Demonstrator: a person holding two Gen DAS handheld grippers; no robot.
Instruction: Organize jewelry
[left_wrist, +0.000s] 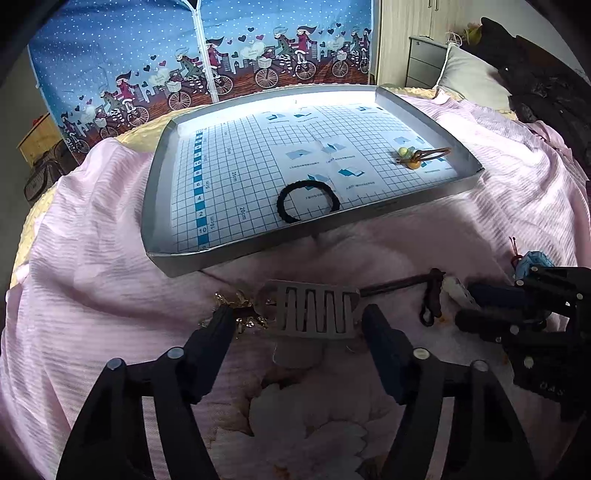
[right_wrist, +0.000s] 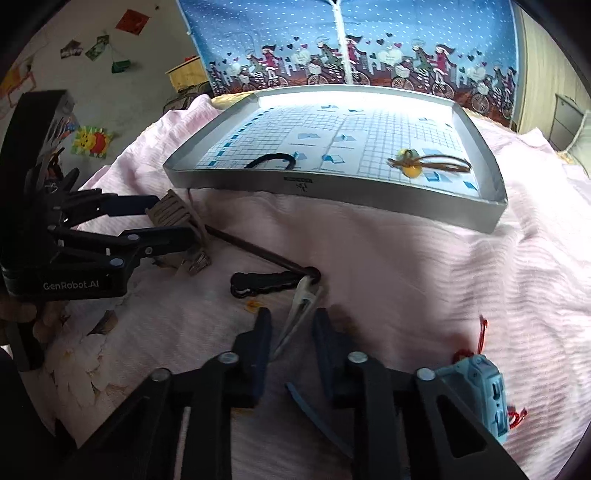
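Currently the left gripper (left_wrist: 299, 317) stands spread around the grey comb-shaped clip (left_wrist: 314, 314) on the pink blanket (left_wrist: 110, 295), and the right gripper (right_wrist: 290, 325) stands released around a pale clip (right_wrist: 301, 306); centre each piece before closing, then lift to the tray (left_wrist: 159, 184).

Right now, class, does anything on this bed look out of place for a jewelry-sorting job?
Yes. A light blue gadget with a red cord lies on the pink bedspread beside the right tool; it looks like an electronic device, not jewelry. The silver tray also sits tilted on the rumpled bedding.
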